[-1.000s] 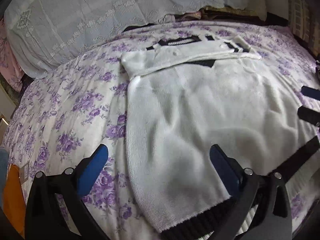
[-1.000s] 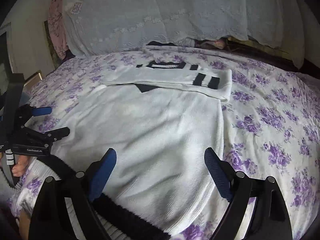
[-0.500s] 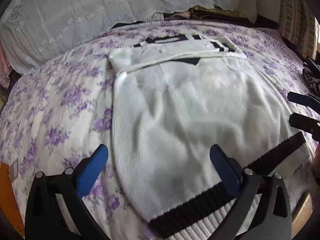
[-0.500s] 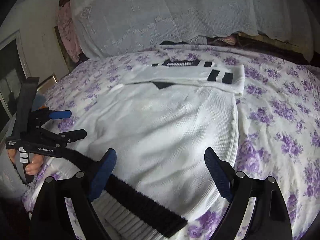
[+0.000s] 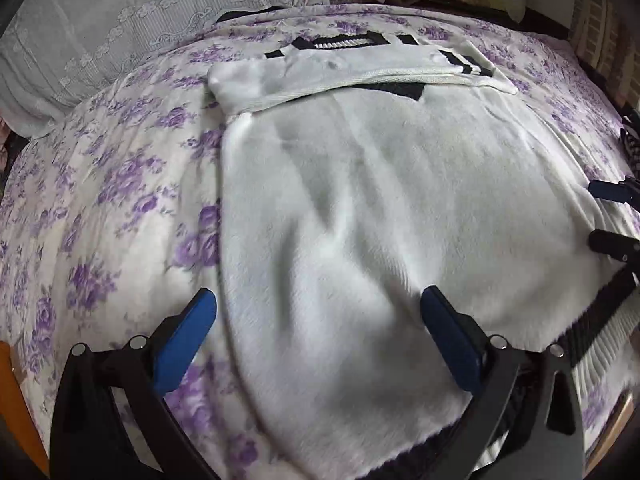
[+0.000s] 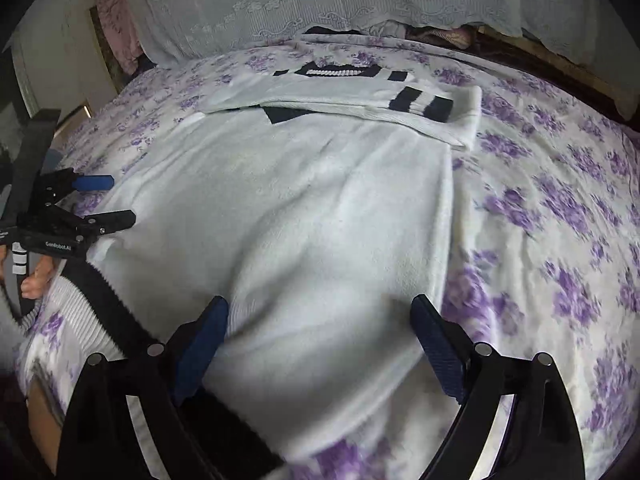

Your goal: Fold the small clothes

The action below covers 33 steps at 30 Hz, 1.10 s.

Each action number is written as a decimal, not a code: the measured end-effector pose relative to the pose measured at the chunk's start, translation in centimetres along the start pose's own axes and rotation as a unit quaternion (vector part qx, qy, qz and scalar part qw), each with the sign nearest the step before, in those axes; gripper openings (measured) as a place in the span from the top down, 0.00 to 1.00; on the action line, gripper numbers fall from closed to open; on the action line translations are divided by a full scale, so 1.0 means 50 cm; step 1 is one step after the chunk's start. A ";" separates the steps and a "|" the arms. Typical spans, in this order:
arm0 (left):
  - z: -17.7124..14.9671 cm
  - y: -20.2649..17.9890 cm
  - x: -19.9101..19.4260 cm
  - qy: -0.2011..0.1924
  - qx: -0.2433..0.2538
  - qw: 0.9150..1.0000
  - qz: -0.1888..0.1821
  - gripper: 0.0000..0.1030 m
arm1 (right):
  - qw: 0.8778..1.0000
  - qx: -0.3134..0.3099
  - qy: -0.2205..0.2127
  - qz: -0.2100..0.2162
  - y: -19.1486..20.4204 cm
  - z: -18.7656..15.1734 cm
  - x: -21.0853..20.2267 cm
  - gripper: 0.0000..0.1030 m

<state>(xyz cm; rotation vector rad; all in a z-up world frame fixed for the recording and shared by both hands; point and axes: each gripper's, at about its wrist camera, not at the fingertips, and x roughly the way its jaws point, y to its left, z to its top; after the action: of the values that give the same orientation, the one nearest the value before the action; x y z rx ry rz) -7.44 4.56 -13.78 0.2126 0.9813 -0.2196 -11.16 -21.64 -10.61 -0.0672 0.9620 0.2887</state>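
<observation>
Floral bedspread (image 5: 120, 184), fuzzy white knit sweater (image 5: 380, 200)

The white sweater (image 5: 380, 208) runs out of the left wrist view at the bottom, its black hem band (image 5: 600, 316) partly behind the left gripper (image 5: 320, 320); in the right wrist view the purple flowers of the bedspread (image 6: 560, 240) smear into blur; a hand (image 6: 36, 280) at the left edge shows only fingertips — the rest cut off.

White sweater (image 5: 380, 208) with black bands; white bedspread (image 5: 120, 184) with purple flowers; blue fingers (image 5: 184, 336).
</observation>
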 end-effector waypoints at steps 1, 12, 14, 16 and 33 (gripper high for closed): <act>-0.016 0.014 -0.005 0.004 0.000 0.999 0.033 0.04 | 0.999 0.005 0.005 -0.037 -0.015 -0.013 -0.010 0.05; -0.032 -0.059 -0.052 -0.015 0.057 0.998 0.032 0.04 | 0.996 -0.080 -0.020 -0.025 0.109 -0.016 -0.039 0.04; -0.061 -0.063 -0.028 -0.015 0.061 0.997 0.043 0.04 | 0.996 -0.084 0.005 -0.030 0.104 -0.046 -0.006 0.03; -0.072 -0.043 -0.038 -0.010 0.036 0.999 0.022 0.04 | 0.999 -0.035 0.002 -0.001 0.067 -0.052 -0.028 0.03; -0.116 0.074 -0.047 0.041 -0.155 0.954 -0.253 0.04 | 0.937 0.212 0.000 0.278 -0.083 -0.122 -0.062 0.03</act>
<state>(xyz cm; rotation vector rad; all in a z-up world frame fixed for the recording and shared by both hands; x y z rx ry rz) -12.31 9.89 -14.65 -0.3260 1.1277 -0.5219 -16.56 -27.40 -11.87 0.6107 1.0124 0.5942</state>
